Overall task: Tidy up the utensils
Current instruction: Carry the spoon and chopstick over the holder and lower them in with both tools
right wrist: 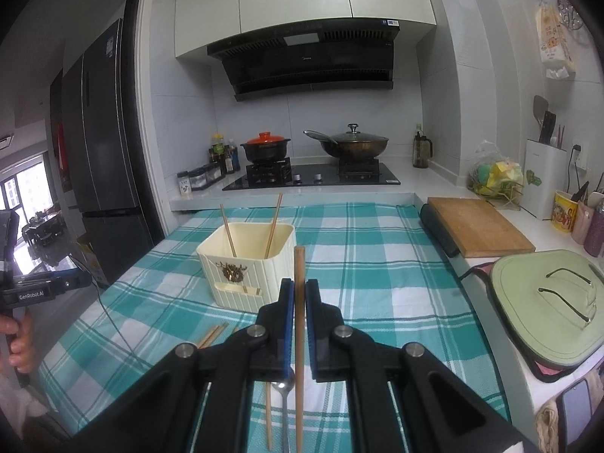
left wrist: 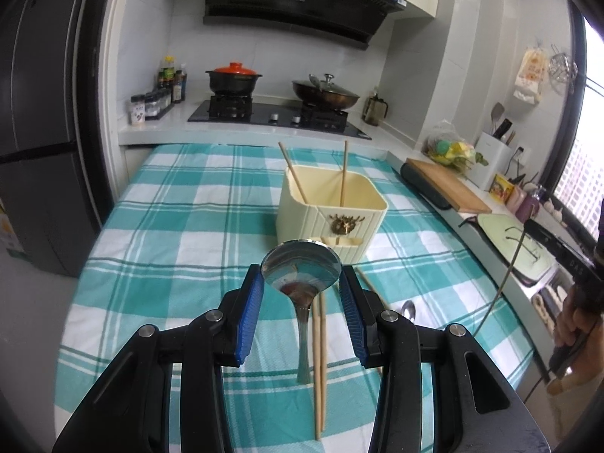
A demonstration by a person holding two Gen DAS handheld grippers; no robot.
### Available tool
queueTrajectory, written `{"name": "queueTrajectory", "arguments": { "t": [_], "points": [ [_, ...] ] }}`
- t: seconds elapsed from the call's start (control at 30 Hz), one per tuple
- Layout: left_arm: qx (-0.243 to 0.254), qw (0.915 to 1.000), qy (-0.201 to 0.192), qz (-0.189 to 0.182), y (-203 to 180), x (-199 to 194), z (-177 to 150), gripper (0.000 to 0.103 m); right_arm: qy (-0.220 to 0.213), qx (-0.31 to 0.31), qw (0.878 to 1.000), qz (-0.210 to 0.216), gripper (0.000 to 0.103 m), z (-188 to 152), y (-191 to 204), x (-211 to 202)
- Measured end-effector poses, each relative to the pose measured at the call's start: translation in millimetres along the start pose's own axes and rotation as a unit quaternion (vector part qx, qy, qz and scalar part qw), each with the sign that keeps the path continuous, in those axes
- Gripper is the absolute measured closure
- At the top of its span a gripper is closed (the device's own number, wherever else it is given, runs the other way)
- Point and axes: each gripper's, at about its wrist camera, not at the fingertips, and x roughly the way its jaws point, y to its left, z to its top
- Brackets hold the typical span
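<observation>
A cream utensil holder (left wrist: 332, 211) stands on the checked tablecloth with two chopsticks (left wrist: 343, 173) leaning in it; it also shows in the right wrist view (right wrist: 247, 268). My left gripper (left wrist: 301, 277) is shut on a steel spoon (left wrist: 301, 268), its bowl between the blue pads, raised in front of the holder. Two chopsticks (left wrist: 320, 343) lie below it, and a second spoon (left wrist: 408, 310) lies to the right. My right gripper (right wrist: 299, 294) is shut on a wooden chopstick (right wrist: 299, 283), held beside the holder. A spoon (right wrist: 284, 392) and a chopstick (right wrist: 268, 415) lie under it.
The teal checked cloth (left wrist: 181, 234) covers the table. Behind is a hob with a red-lidded pot (left wrist: 234, 77) and a wok (left wrist: 324, 92). A wooden cutting board (right wrist: 479, 230) and a green lid (right wrist: 543, 309) sit on the right counter. A fridge (right wrist: 102, 158) stands left.
</observation>
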Motion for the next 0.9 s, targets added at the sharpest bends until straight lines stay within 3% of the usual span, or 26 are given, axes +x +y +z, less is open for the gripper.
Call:
{"name": "queueTrajectory", "arguments": {
  "t": [0.23,0.53,0.7,0.9],
  "points": [
    [-0.005,0.9996,-0.007,-0.026,-2,-2,48,0.062,-0.017,-0.012,1.0,0.013,0.097,39,11,13],
    [0.004,0.9978,-0.056,-0.033,-16,12,154,0.062,-0.06,-0.026,0.997,0.048,0.097,129,38,59],
    [-0.01,0.9973,-0.067,-0.028,-18,51,196,0.062,-0.088,-0.026,0.994,0.058,0.097,169,51,99],
    [-0.035,0.999,-0.014,-0.024,-13,126,197,0.062,-0.082,-0.043,0.995,0.046,0.097,172,56,163]
  ]
}}
